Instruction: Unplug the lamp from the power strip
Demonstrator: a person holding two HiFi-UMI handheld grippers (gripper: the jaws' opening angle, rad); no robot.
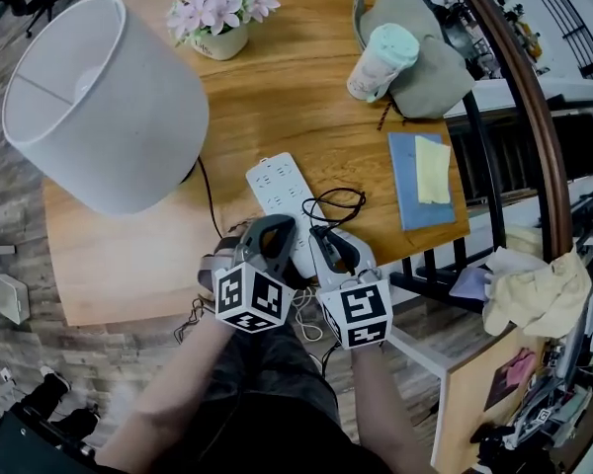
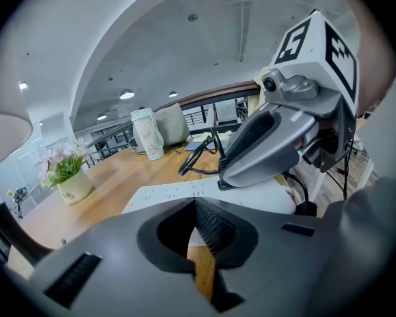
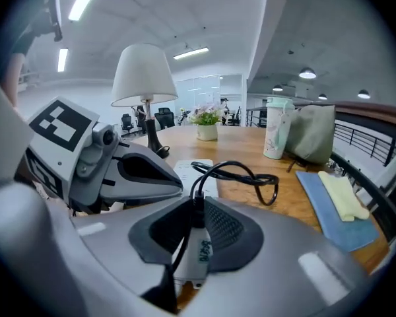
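Observation:
The lamp [image 1: 104,102] with a white shade stands at the table's left; in the right gripper view the lamp [image 3: 144,74] shows at the far side. The white power strip [image 1: 275,186] lies mid-table. My right gripper [image 3: 195,226] is shut on a white plug [image 3: 198,253], whose black cable [image 3: 251,176] loops over the strip [image 3: 197,170]. I cannot tell whether the plug sits in a socket. My left gripper [image 2: 197,226] is shut at the strip's near end [image 2: 185,191], with nothing seen between its jaws. In the head view, the left gripper [image 1: 274,227] and the right gripper [image 1: 326,240] sit side by side.
A flower pot [image 1: 220,18] stands at the back. A lidded cup [image 1: 382,59] and a grey bag [image 1: 425,62] are at the back right. A blue notebook [image 1: 407,205] with a yellow cloth lies right. A railing [image 1: 514,87] borders the table's right side.

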